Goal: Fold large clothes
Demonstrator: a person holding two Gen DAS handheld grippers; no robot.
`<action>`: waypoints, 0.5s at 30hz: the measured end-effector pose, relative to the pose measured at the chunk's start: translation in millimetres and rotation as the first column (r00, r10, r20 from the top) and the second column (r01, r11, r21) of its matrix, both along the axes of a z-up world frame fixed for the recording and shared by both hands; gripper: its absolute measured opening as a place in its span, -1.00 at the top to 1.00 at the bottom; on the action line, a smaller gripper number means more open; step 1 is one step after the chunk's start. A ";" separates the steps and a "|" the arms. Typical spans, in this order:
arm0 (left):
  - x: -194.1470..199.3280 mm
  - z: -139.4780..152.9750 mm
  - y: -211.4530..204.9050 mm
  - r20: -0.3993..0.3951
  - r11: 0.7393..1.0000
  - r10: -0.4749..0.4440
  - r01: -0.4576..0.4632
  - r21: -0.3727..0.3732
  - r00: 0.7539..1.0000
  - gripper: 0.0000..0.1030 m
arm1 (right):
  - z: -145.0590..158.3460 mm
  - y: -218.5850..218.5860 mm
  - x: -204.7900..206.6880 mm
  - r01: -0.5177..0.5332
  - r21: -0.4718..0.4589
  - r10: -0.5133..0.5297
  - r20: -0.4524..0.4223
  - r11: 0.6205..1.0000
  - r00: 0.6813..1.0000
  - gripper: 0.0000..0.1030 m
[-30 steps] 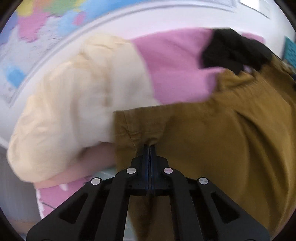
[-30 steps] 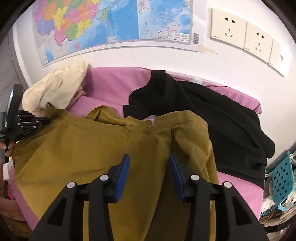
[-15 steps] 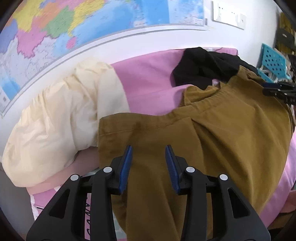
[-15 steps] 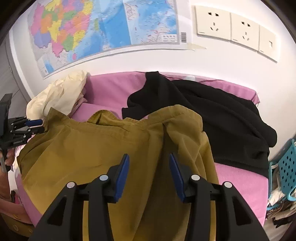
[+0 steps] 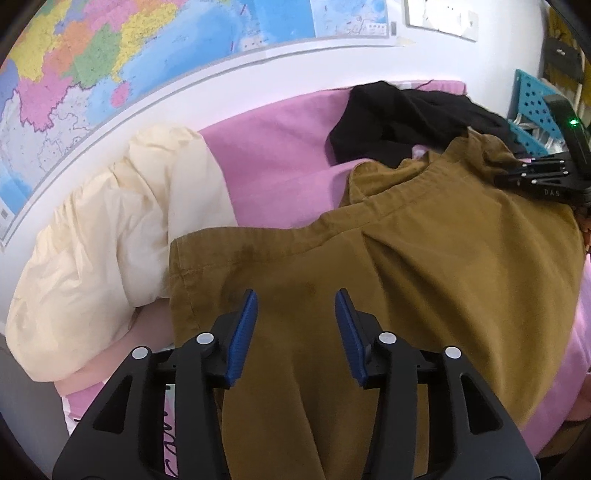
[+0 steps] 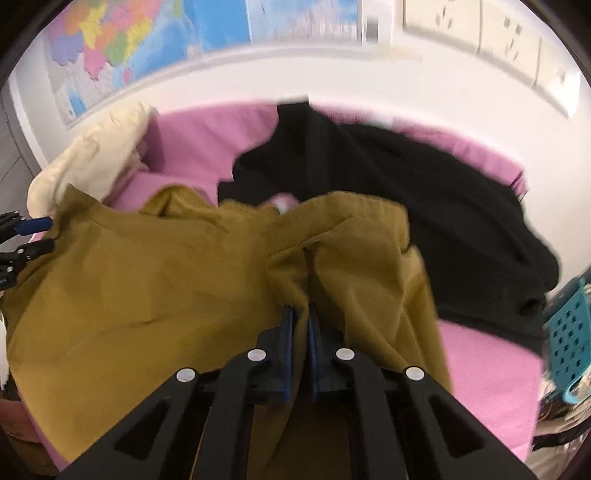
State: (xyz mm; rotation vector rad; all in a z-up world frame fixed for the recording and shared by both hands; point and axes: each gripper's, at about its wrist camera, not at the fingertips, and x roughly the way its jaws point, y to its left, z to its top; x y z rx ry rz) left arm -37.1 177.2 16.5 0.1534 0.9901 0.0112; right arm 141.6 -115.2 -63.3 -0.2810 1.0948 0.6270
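Observation:
A mustard-brown garment (image 5: 424,266) lies spread over the pink-covered surface (image 5: 273,170); it also shows in the right wrist view (image 6: 147,280). My left gripper (image 5: 295,306) is open and empty, just above the garment near its left corner. My right gripper (image 6: 300,314) is shut on a fold of the mustard-brown garment near its right side. The right gripper shows in the left wrist view (image 5: 517,175) at the garment's far edge. The left gripper shows in the right wrist view (image 6: 40,234), open at the garment's left corner.
A cream garment (image 5: 110,236) is bunched at the left, and a black garment (image 6: 424,206) lies at the back right. A teal perforated basket (image 6: 569,332) stands off the right side. A map (image 5: 147,55) and wall sockets (image 6: 480,33) are on the wall behind.
My left gripper opened, let go of the brown garment's corner and drew back a little. My right gripper, open before, moved down and closed on a fold of the brown garment.

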 end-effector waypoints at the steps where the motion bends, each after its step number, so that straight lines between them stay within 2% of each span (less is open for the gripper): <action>1: 1.9 -4.0 1.9 -0.009 1.000 0.010 -0.010 0.000 1.000 0.07 | -6.3 0.7 2.8 -0.007 -0.002 0.007 -0.012 1.000 1.000 0.83; 5: 9.1 -25.3 14.3 -0.054 0.997 0.070 -0.069 0.018 0.996 0.07 | 2.3 -9.4 1.2 0.021 0.055 -0.020 -0.025 0.998 0.999 0.74; 6: 10.1 -30.7 20.1 -0.068 0.997 0.083 -0.083 0.001 0.994 0.03 | 8.2 -14.6 -2.5 0.030 0.077 -0.029 -0.019 0.997 0.999 0.71; 9: 7.4 -37.2 32.5 -0.064 0.993 0.102 -0.105 -0.046 0.993 0.03 | 30.7 -32.4 -18.2 0.042 0.162 -0.046 0.016 0.986 0.999 0.40; 12: 4.4 -37.4 37.0 -0.052 0.990 0.114 -0.117 -0.073 0.992 0.02 | 46.6 -42.5 -34.4 0.033 0.207 -0.045 0.052 0.978 0.998 0.34; 14: 4.4 -39.3 37.6 -0.046 0.990 0.120 -0.123 -0.072 0.992 0.01 | 42.9 -42.9 -37.0 0.038 0.184 -0.050 0.057 0.982 0.997 0.34; 15: 4.9 -41.4 37.3 -0.045 0.989 0.124 -0.127 -0.071 0.991 0.00 | 31.9 -40.0 -35.9 0.033 0.142 -0.040 0.042 0.989 0.998 0.35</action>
